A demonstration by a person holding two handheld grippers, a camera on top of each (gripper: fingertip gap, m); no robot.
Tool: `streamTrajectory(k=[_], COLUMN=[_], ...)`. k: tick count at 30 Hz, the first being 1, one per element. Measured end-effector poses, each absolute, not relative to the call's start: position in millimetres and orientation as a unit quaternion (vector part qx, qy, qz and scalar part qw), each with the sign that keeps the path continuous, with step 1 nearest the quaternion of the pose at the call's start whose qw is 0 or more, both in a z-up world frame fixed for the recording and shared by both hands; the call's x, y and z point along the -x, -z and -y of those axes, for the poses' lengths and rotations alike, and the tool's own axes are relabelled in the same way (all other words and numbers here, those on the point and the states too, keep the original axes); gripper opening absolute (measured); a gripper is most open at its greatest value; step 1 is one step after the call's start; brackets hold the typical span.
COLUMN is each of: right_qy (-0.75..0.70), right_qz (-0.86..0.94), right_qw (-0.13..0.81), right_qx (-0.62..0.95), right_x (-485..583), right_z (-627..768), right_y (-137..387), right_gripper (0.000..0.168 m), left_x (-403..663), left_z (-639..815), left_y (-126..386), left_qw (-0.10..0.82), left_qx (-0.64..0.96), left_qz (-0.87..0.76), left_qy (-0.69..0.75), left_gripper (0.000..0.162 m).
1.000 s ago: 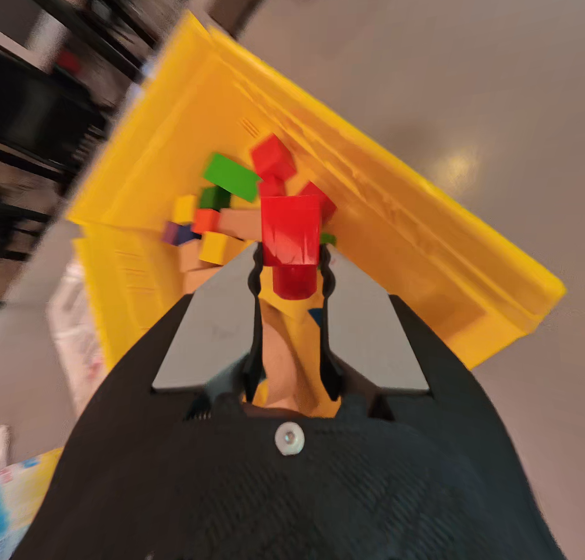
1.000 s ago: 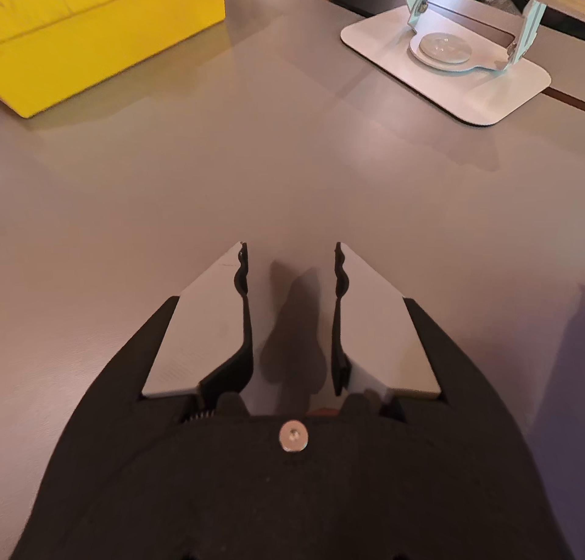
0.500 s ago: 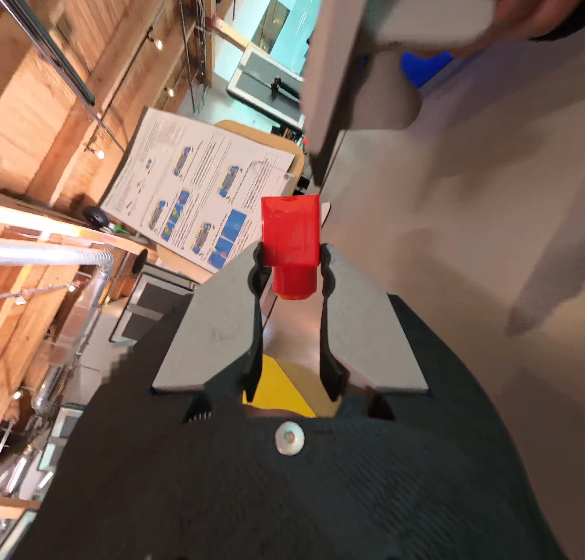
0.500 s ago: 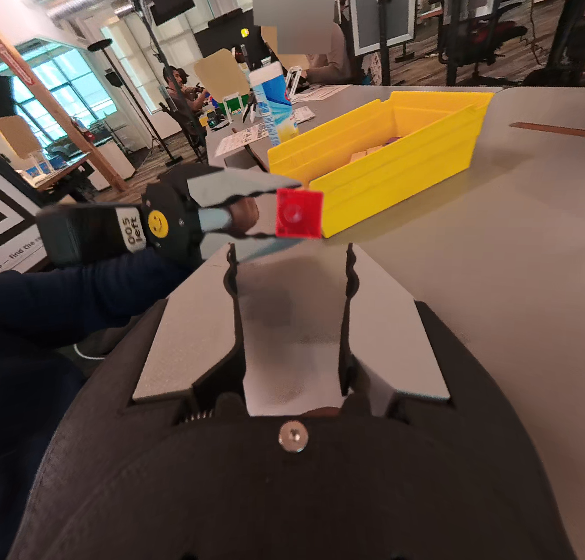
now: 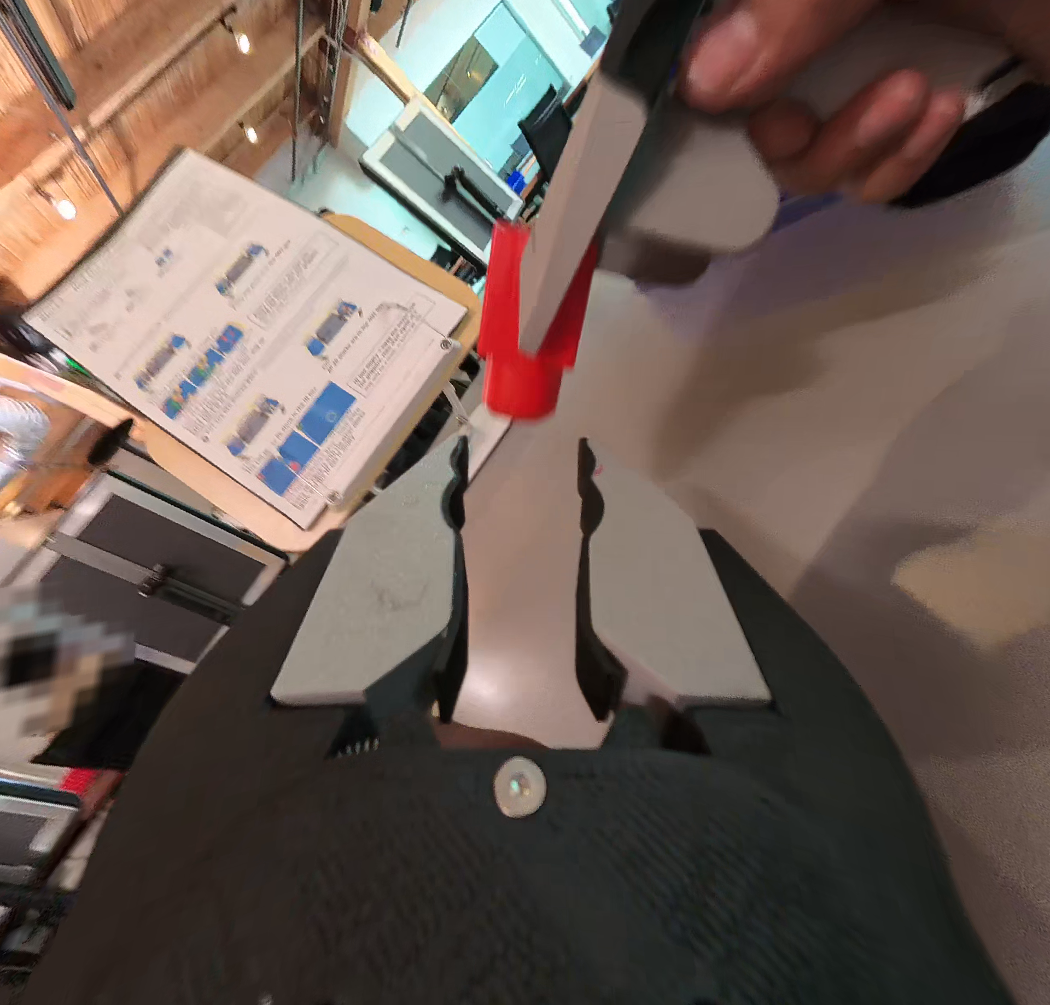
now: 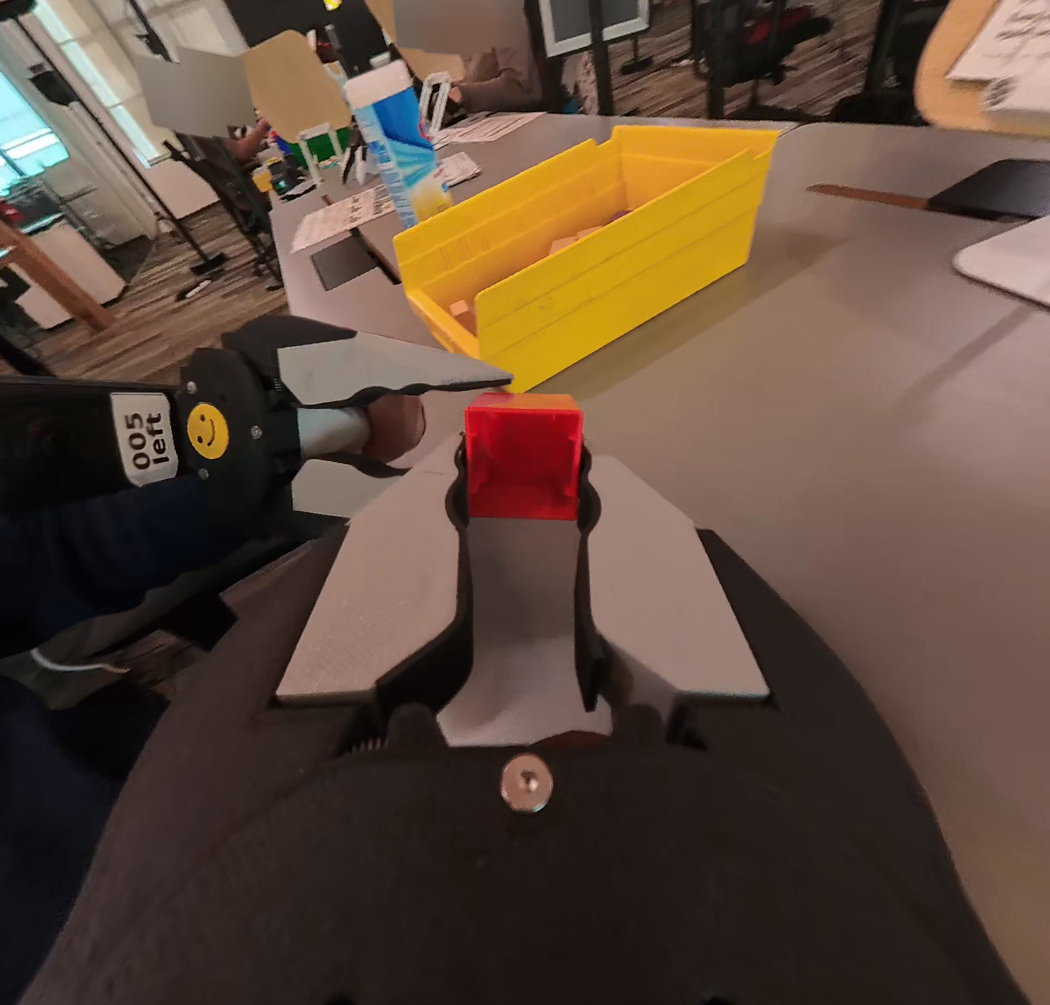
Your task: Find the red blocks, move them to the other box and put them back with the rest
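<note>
- Right gripper (image 6: 523, 466): jaws closed onto the sides of a red block (image 6: 521, 458), gripped at the fingertips; the block's hollow underside faces the camera.
- Left gripper (image 5: 520, 449): jaws parted with nothing between them. The red block sits just ahead of its tips, clear of them, and the right gripper's grey finger (image 5: 568, 228) crosses in front of the block. The left wrist view is blurred, so the fine gap is hard to judge.
- Red block, location: held in the air above the grey table (image 6: 795, 466), nearer the camera than the yellow bin (image 6: 596, 273).
- Yellow bin: open-topped, on the table beyond the block. Tan and purple blocks show inside; no red one can be made out from here.
- Progress, as judged: a hand-to-hand transfer looks complete, with the block now in the right gripper alone. Carrying it to the other box remains, then returning it to the rest. The second box is not in view.
- Clearance: open table lies to the right and ahead. The left gripper's upper finger (image 6: 398, 367) hangs just beside the block's top left corner, the nearest obstruction.
- Edges: the bin's walls stand well apart from the block. A blue and white canister (image 6: 398, 148) stands behind the bin, a white stand base (image 6: 1005, 267) at far right.
</note>
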State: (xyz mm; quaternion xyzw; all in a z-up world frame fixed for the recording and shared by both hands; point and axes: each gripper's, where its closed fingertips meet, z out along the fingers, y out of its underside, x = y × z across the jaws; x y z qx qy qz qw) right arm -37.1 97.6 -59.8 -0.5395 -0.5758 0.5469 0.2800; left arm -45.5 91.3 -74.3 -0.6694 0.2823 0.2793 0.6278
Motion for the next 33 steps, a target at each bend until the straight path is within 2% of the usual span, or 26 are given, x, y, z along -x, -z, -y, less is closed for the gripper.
streamTrajectory(k=[6, 7, 9, 14, 20, 30, 33], right_qy=[-0.471, -0.450, -0.419, -0.335, -0.250, -0.191, -0.166], right_qz=[0.526, 0.512, 0.475, 0.362, 0.305, 0.334, 0.342], right_qw=[0.411, 0.435, 0.474, 0.547, 0.513, 0.489, 0.454], right_qx=[0.576, 0.588, 0.611, 0.676, 0.762, 0.783, 0.806], right_x=[-13, -26, -57, -142, -189, -182, -186], right_z=[-183, -202, -241, -338, -404, -416, -419], right_y=[22, 18, 10, 13, 80, 113, 132], right_gripper=[0.033, 0.033, 0.033, 0.033, 0.034, 0.034, 0.050], left_x=[78, 79, 82, 86, 89, 91, 91], left_z=[-111, -113, -116, -113, -111, -109, -109], left_y=[99, 108, 120, 119, 114, 111, 112], left_qw=[0.628, 0.625, 0.601, 0.605, 0.617, 0.624, 0.622], left_qx=[0.697, 0.705, 0.727, 0.721, 0.719, 0.720, 0.721], left_qz=[-0.220, -0.215, -0.219, -0.216, -0.202, -0.187, -0.189], left_qy=[-0.267, -0.256, -0.250, -0.259, -0.247, -0.240, -0.240], left_gripper=[0.010, 0.010, 0.023, 0.022, 0.021, 0.021, 0.021])
